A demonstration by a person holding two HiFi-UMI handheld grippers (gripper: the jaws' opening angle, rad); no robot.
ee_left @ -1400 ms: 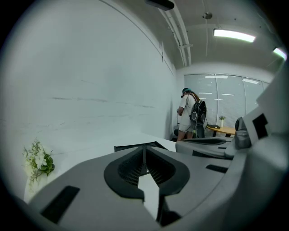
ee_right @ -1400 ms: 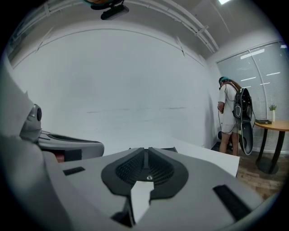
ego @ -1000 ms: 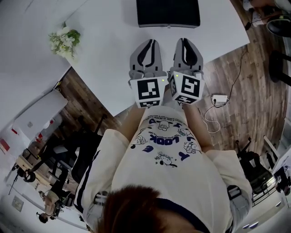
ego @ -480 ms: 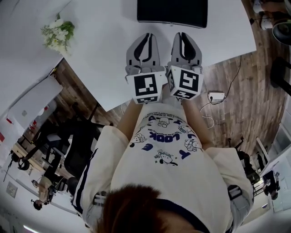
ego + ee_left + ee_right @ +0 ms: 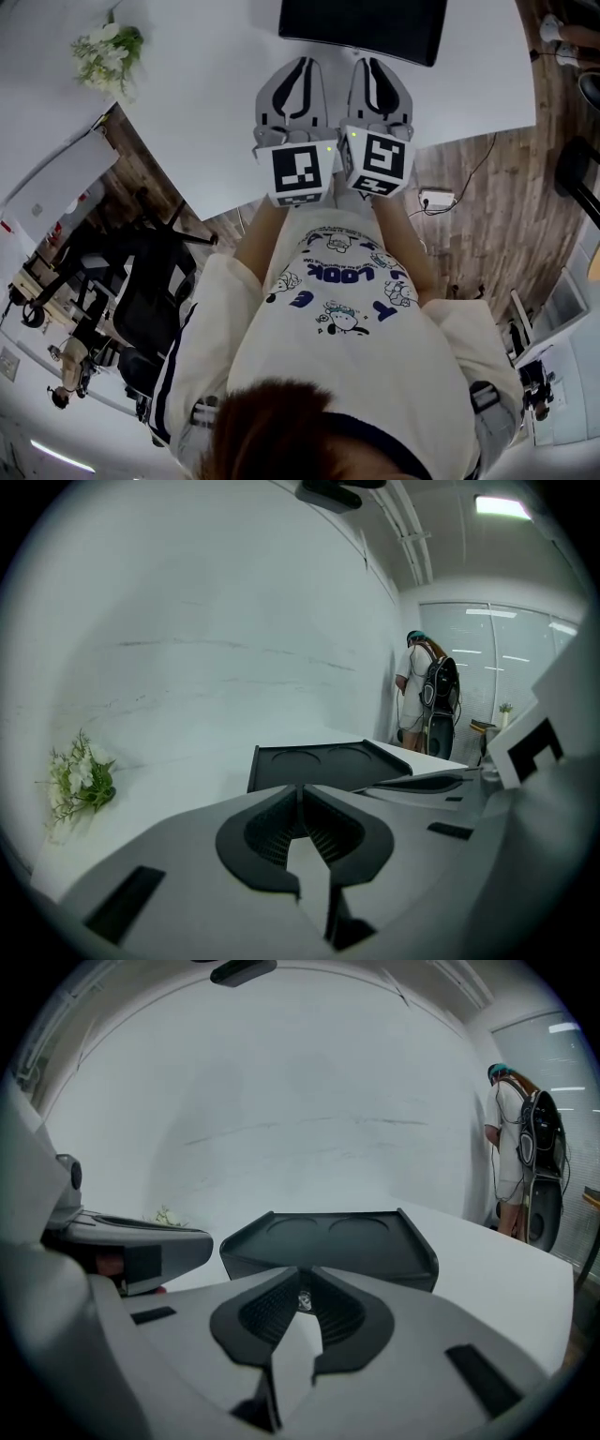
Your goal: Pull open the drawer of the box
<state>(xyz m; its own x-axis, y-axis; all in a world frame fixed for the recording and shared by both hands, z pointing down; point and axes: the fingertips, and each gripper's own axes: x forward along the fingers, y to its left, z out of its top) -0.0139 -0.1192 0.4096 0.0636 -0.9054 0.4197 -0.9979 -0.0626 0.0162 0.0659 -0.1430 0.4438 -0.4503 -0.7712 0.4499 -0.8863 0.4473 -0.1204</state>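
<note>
A black box [image 5: 364,26] stands on the white table [image 5: 206,112] at the far edge of the head view. Its flat top with two round recesses shows in the left gripper view [image 5: 323,764] and the right gripper view [image 5: 333,1239]. My left gripper [image 5: 293,67] and right gripper [image 5: 379,67] hover side by side above the table, just short of the box, both shut with nothing between the jaws. In the left gripper view the left gripper's [image 5: 302,787] jaws meet; in the right gripper view the right gripper's [image 5: 305,1269] jaws meet too. No drawer front is visible.
A small bunch of white flowers [image 5: 105,52] lies on the table's left side, seen also as flowers [image 5: 80,782] in the left gripper view. A person [image 5: 427,700] stands by the far wall. Office chairs [image 5: 141,300] and cables [image 5: 441,202] sit on the wooden floor below.
The view has shifted forward: the box now sits nearer the grippers and the flowers have slid up and left. Both grippers stay shut, side by side.
</note>
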